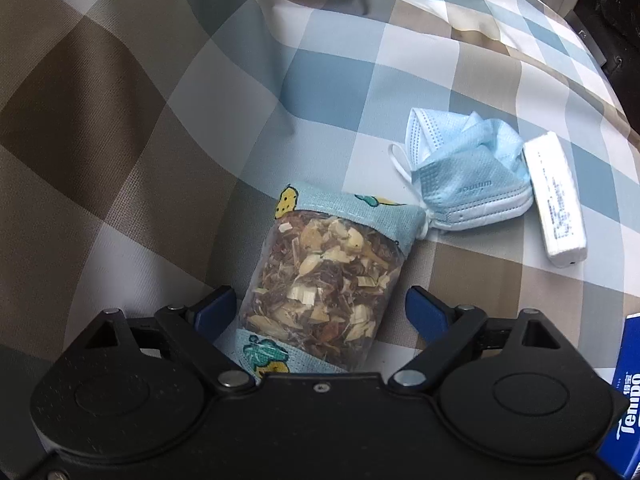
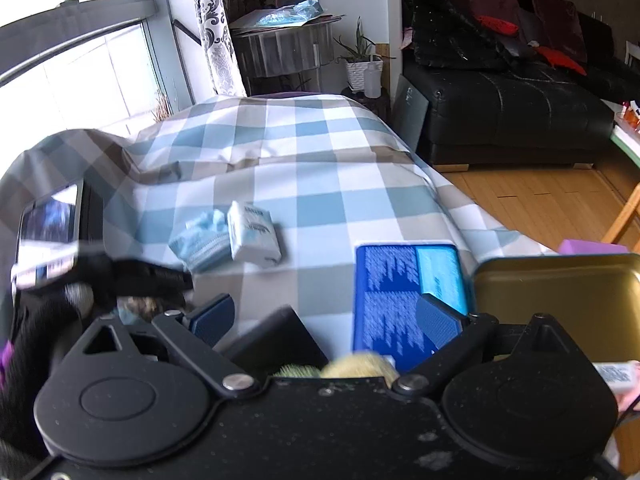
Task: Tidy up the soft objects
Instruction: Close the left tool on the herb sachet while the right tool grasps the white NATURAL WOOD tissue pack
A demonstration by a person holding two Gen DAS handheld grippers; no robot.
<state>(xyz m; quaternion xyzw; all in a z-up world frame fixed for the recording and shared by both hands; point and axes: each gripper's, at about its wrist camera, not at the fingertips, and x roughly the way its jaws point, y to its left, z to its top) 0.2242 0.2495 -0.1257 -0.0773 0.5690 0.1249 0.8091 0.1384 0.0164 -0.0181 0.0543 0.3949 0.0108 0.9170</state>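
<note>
A sachet (image 1: 320,276) with a clear window full of dried chips and printed cloth ends lies on the checked cover (image 1: 160,140). My left gripper (image 1: 322,310) points down over it, open, its blue fingers (image 1: 216,308) either side of the sachet with a small gap on both sides. A crumpled blue face mask (image 1: 468,172) and a white tissue pack (image 1: 554,200) lie just beyond it, also seen as the mask (image 2: 200,240) and white pack (image 2: 256,236) in the right wrist view. My right gripper (image 2: 326,316) stands open above a blue tissue pack (image 2: 400,280), gripping nothing.
A gold tin (image 2: 560,292) sits right of the blue pack. A black object (image 2: 280,336) and yellow (image 2: 356,366) and green fuzzy things (image 2: 300,370) lie under the right gripper. A blue Tempo pack (image 1: 628,392) is at the left view's edge. A black sofa (image 2: 500,92) and wood floor (image 2: 540,200) lie beyond.
</note>
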